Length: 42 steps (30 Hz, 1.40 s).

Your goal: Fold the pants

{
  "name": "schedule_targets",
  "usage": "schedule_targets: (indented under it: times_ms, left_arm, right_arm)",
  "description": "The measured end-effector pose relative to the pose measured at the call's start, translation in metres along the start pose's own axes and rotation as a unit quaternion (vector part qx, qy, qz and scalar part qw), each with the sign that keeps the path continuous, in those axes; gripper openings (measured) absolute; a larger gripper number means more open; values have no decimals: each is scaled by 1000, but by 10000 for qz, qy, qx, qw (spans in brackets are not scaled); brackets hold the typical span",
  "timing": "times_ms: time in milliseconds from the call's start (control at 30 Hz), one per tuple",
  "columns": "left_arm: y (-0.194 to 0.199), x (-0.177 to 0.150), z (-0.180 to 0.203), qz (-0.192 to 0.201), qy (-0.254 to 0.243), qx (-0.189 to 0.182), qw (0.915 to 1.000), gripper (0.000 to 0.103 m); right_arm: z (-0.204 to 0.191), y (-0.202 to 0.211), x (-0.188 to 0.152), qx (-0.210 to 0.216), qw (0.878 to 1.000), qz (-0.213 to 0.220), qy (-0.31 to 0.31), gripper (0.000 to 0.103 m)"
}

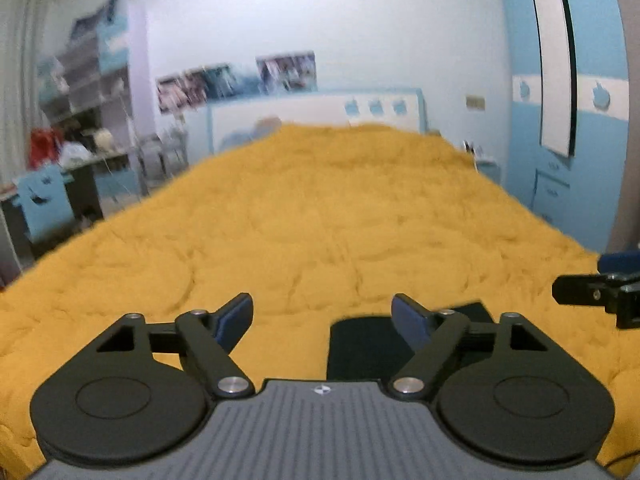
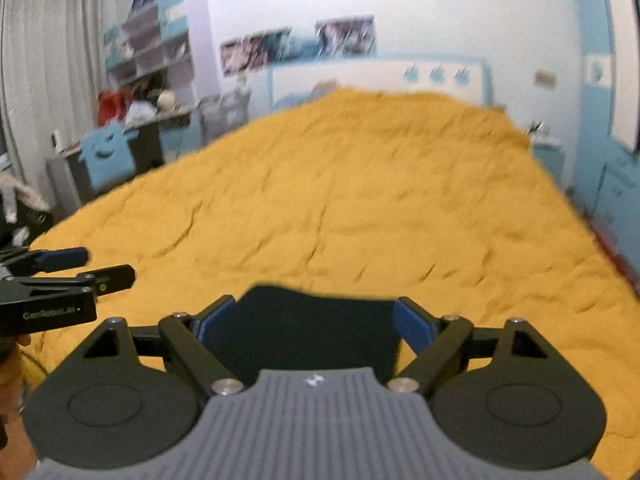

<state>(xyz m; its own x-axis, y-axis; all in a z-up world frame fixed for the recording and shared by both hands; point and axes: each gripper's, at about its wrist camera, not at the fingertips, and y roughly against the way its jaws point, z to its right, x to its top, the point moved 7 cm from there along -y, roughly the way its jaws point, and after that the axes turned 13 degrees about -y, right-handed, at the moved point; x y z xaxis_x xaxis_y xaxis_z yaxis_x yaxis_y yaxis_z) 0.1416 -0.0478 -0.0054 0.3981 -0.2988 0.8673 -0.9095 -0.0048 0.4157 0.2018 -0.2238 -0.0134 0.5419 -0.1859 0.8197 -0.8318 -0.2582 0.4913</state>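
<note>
Both my left gripper [image 1: 322,314] and right gripper [image 2: 316,318] are wide open, holding nothing. The pants [image 2: 304,336] look folded on the yellow blanket [image 2: 360,208], but a snagged pad could undo that.

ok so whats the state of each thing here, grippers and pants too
left hand-held gripper: open, nothing between the pads
right hand-held gripper: open, above the pants, not gripping
pants: dark, lying flat on the bed
yellow bedspread: spread out, wrinkled
</note>
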Motion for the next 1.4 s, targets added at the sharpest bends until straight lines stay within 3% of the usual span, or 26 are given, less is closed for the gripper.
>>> schedule_targets:
  times_ms: [67, 167, 267, 433, 700, 833, 1400]
  left_arm:
    - [12, -2, 1, 25, 47, 70, 10000, 103]
    - [27, -9, 5, 10, 112, 68, 9999, 103]
    - [32, -24, 9, -250, 243, -91, 9994, 103]
    - [37, -49, 11, -682, 337, -162, 9970, 103]
    - [38, -87, 25, -1284, 230, -271, 9911, 103]
    - [37, -97, 30, -1447, 304, -358, 9884, 103]
    - [40, -96, 36, -1395, 203, -283, 9896, 103]
  right_arm:
    - [-6, 16, -8, -10, 9999, 149, -55, 82]
    - [-11, 34, -27, -36, 9995, 230, -196, 82]
    - [-16, 48, -51, -132, 9993, 214, -271, 82]
    - [-21, 67, -92, -383, 9991, 25, -205, 82]
    - [-12, 62, -144, -660, 9962, -513, -256, 82]
    - [-10, 56, -151, -709, 9951, -659, -199, 82]
    - [-11, 53, -148, -714, 9953, -627, -210, 82]
